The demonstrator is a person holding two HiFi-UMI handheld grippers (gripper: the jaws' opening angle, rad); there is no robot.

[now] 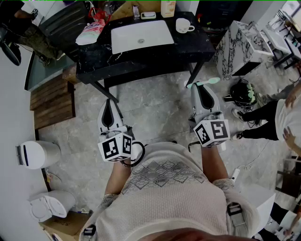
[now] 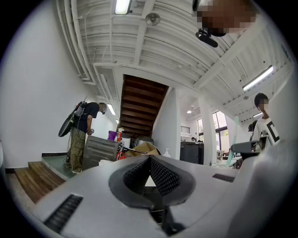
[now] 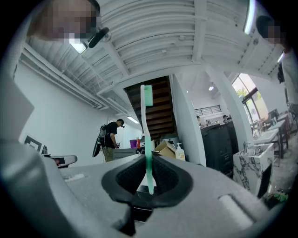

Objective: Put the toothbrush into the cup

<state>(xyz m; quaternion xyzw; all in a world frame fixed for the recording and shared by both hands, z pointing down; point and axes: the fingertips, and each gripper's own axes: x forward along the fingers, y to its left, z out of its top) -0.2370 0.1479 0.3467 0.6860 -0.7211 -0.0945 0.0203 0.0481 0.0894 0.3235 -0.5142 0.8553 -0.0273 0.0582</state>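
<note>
A mint-green toothbrush (image 1: 203, 83) lies crosswise at the tip of my right gripper (image 1: 200, 88), which is shut on its handle. In the right gripper view the toothbrush (image 3: 147, 135) stands upright between the shut jaws, head at the top. The white cup (image 1: 183, 25) stands on the black table (image 1: 94, 61), to the right of the white sink basin (image 1: 141, 35), well beyond both grippers. My left gripper (image 1: 109, 103) hangs over the floor in front of the table, shut with nothing in it (image 2: 150, 168). The toothbrush (image 2: 235, 139) also shows at the right of the left gripper view.
A soap bottle (image 1: 168, 8) and a pink-and-white packet (image 1: 90, 32) sit on the table. A marble-patterned stand (image 1: 240, 47) and a dark helmet (image 1: 243, 92) are to the right, near a person's legs (image 1: 263, 117). Wooden steps (image 1: 51, 101) and white bins (image 1: 40, 154) are to the left.
</note>
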